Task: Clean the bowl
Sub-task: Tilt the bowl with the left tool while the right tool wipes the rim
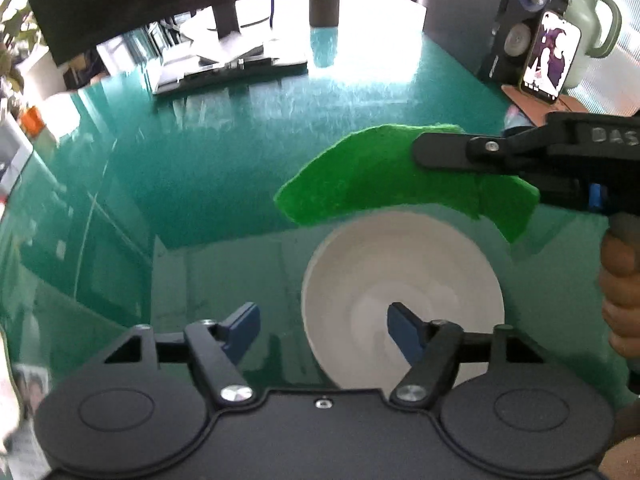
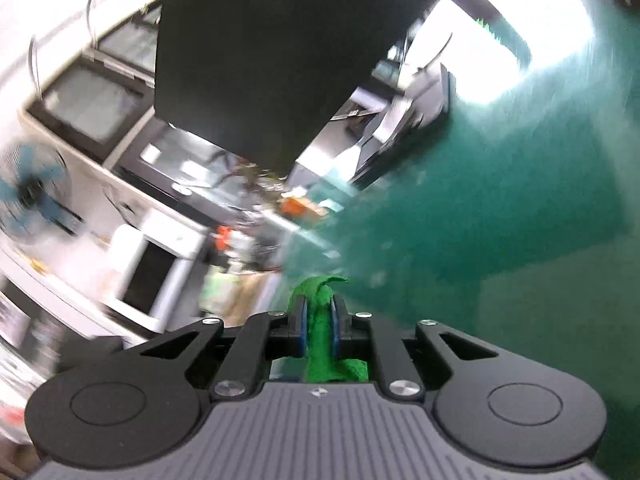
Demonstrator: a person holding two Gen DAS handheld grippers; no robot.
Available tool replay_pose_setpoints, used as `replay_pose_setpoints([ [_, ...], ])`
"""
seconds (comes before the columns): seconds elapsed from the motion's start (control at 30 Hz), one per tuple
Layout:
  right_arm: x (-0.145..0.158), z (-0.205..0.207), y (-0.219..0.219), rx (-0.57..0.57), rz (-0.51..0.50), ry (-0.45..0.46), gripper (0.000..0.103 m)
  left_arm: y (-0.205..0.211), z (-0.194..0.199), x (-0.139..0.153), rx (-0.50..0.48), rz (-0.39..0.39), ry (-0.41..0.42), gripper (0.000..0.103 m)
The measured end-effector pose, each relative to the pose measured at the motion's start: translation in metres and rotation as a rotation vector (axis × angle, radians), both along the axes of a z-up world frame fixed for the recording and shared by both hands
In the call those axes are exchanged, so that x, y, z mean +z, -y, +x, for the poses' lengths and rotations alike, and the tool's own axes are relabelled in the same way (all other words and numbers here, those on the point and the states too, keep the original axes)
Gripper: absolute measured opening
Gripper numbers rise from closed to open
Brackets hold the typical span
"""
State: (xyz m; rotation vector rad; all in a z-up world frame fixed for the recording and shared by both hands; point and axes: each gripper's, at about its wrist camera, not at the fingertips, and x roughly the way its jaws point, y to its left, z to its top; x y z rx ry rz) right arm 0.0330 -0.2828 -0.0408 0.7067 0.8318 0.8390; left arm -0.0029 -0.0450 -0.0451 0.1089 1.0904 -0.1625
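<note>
Right gripper [image 2: 319, 322] clamps green scouring cloth [image 1: 384, 178] at bowl's [image 1: 400, 280] 12 o'clock (long axis 9-to-3); left gripper [image 1: 324, 330] straddles bowl's 9 o'clock rim, jaws unclosed.

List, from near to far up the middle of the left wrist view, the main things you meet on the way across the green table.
Left gripper → white bowl → green scouring cloth held in the right gripper → bare green table → dark tray of papers.
</note>
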Motion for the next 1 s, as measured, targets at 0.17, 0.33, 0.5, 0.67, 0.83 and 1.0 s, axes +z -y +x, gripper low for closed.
replay_pose_setpoints([
  [0.17, 0.006, -0.016, 0.0, 0.016, -0.155, 0.058, 0.013, -0.001, 0.0, -0.007, -0.003, -0.018, 0.0, 0.022],
  [0.33, 0.014, -0.026, 0.003, 0.029, -0.202, 0.062, 0.013, 0.004, -0.003, -0.009, -0.068, 0.033, 0.034, 0.024],
  [0.5, 0.019, -0.01, -0.03, 0.11, -0.231, 0.119, 0.013, 0.011, -0.002, -0.011, -0.097, 0.07, 0.057, 0.025],
  [0.67, 0.027, -0.01, -0.064, 0.192, -0.283, 0.175, 0.013, 0.015, -0.005, -0.009, -0.126, 0.098, 0.068, 0.026],
  [0.83, 0.032, -0.021, -0.044, 0.153, -0.309, 0.138, 0.01, 0.018, -0.004, -0.009, -0.168, 0.128, 0.082, 0.027],
  [1.0, 0.03, -0.022, -0.064, 0.193, -0.325, 0.133, 0.013, 0.023, 0.002, -0.008, -0.189, 0.133, 0.084, 0.028],
])
